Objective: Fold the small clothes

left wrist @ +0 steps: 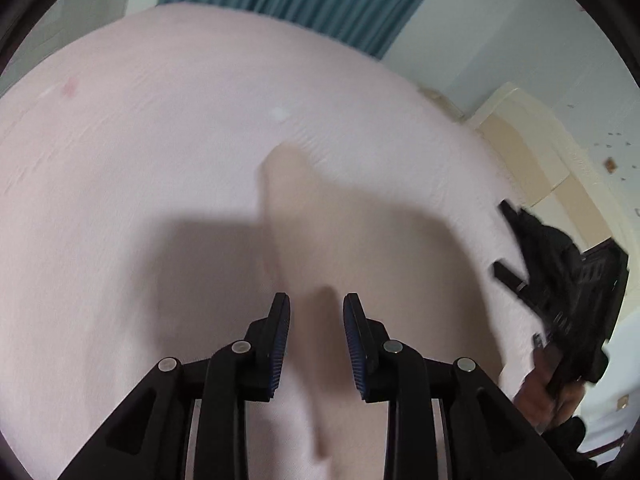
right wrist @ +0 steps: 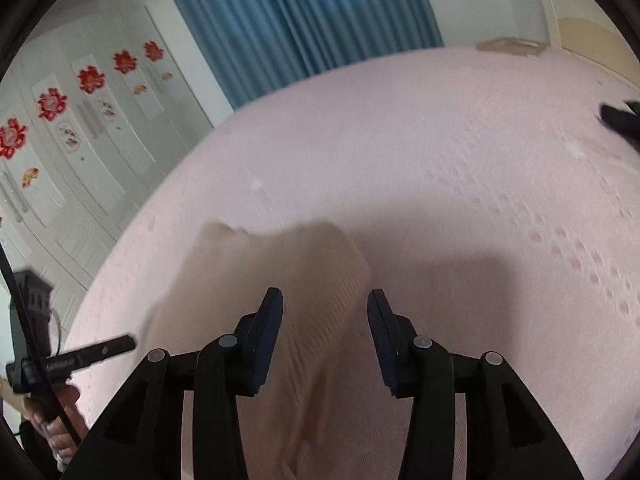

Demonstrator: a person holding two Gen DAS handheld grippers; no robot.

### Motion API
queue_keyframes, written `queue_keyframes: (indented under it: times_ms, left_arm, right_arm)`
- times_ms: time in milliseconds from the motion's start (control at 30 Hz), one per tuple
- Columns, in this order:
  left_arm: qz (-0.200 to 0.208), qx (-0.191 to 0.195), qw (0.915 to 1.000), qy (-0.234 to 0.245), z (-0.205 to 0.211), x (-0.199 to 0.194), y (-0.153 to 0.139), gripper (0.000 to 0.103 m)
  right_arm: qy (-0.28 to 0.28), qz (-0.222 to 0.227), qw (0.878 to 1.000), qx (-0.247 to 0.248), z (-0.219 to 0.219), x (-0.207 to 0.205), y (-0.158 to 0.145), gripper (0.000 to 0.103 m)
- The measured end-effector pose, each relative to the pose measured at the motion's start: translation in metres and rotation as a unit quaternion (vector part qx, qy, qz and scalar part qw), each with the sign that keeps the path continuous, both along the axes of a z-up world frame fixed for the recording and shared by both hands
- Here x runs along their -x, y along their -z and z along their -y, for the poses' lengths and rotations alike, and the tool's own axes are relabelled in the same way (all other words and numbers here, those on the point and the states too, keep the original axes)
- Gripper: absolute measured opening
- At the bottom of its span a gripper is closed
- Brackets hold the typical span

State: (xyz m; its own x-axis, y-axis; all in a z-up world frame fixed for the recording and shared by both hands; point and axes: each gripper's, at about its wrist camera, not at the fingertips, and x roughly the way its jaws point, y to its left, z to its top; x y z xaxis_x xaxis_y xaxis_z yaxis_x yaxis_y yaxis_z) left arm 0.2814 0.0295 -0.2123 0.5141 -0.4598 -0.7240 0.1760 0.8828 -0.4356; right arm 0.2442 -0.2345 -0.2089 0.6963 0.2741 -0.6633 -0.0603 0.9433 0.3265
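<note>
We judge the beige ribbed garment point(right wrist: 280, 280) on the pink bed point(right wrist: 440, 160) light and limp; both left gripper point(left wrist: 316, 312) and right gripper point(right wrist: 325, 308) jaws stand apart, best closing on its edges.

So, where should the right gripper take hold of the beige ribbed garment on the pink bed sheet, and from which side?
Probably at the far right corner of the beige ribbed garment, coming from above. It lies flat on the pink bed sheet, and that corner shows a clean free edge. The right gripper hangs open just above that part. Blur hides finer folds.
</note>
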Motion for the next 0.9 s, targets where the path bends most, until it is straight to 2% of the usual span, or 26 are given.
queue_keyframes:
  times_ms: [167, 267, 333, 533, 733, 900]
  left_arm:
    - [0.010, 0.008, 0.9994, 0.032, 0.037, -0.048, 0.001, 0.026]
    - [-0.004, -0.020, 0.9991, 0.037, 0.047, -0.066, 0.018, 0.026]
    - [-0.003, -0.042, 0.9986, 0.032, 0.050, -0.076, 0.028, 0.026]
    - [0.020, -0.069, 0.9974, 0.006, 0.056, -0.094, 0.035, 0.026]
    - [0.022, -0.075, 0.9969, 0.002, 0.045, -0.091, 0.031, 0.025]
    - [0.020, -0.095, 0.9952, 0.007, 0.046, -0.066, 0.025, 0.028]
  right_arm:
    - [-0.046, -0.003, 0.999, 0.023, -0.025, -0.023, 0.008, 0.040]
    - [-0.041, -0.040, 0.996, 0.073, -0.031, -0.041, 0.027, 0.033]
    - [-0.042, -0.042, 0.995, 0.075, -0.027, -0.041, 0.036, 0.033]
    - [-0.033, -0.059, 0.995, 0.078, -0.019, -0.045, 0.044, 0.032]
    - [-0.031, -0.072, 0.994, 0.080, -0.017, -0.053, 0.052, 0.032]
    - [-0.024, -0.079, 0.994, 0.073, -0.012, -0.053, 0.051, 0.033]
